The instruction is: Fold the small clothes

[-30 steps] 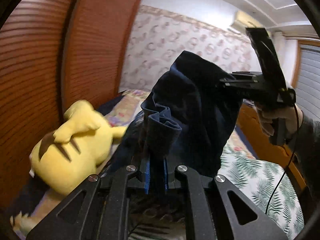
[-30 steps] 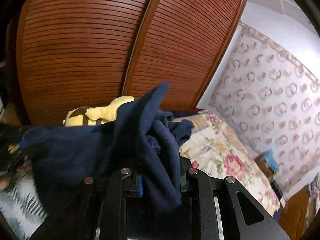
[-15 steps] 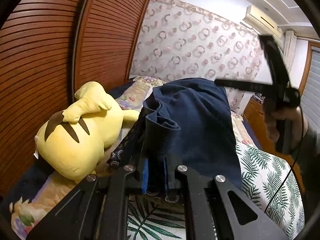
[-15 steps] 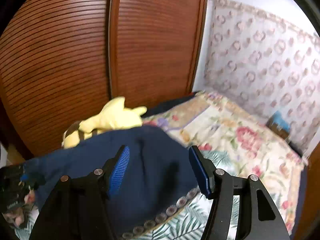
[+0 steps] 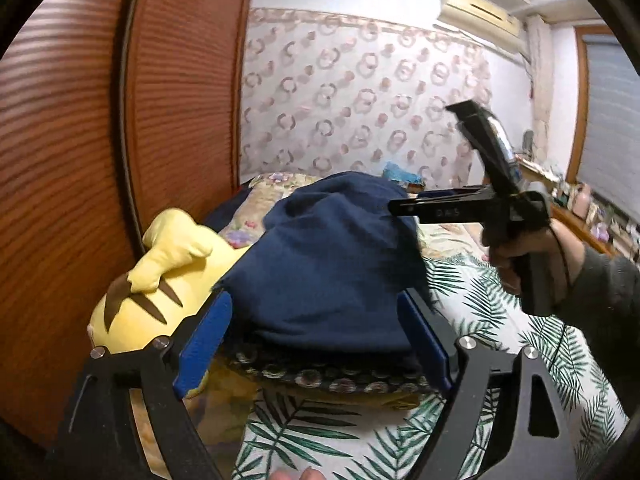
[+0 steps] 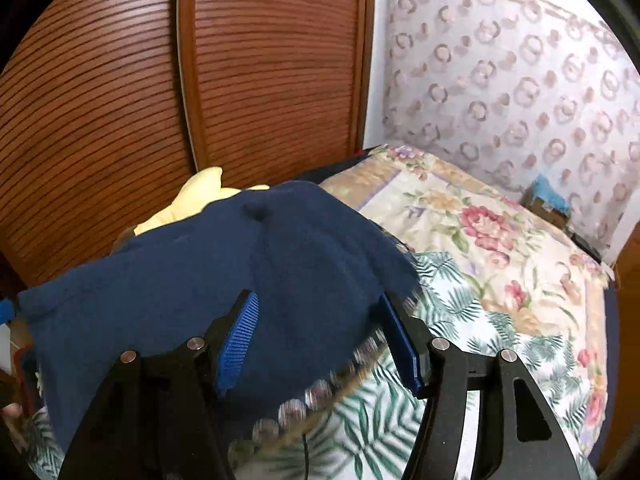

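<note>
A navy fleece garment (image 5: 332, 264) lies in a soft heap on the bed, on top of a dark cloth with a ring-patterned border (image 5: 320, 376). My left gripper (image 5: 314, 340) sits at its near edge. Its jaws are opening, and the navy cloth lies between the blue pads (image 5: 204, 344) without being pressed. My right gripper (image 6: 320, 336) stands open over the garment (image 6: 240, 264), with nothing gripped. In the left wrist view the right gripper (image 5: 400, 210) hovers at the garment's far right, held by a person's hand (image 5: 520, 252).
A yellow plush toy (image 5: 160, 280) lies left of the garment, against brown slatted wardrobe doors (image 5: 80, 160). A leaf-print sheet (image 5: 480, 300) covers the near bed and a floral quilt (image 6: 460, 220) the far end. A wooden bed frame edge (image 5: 580, 224) runs along the right.
Both grippers were shut on the navy garment and held it up between them. The right one opened first, then the left, and the garment dropped onto the bed.
</note>
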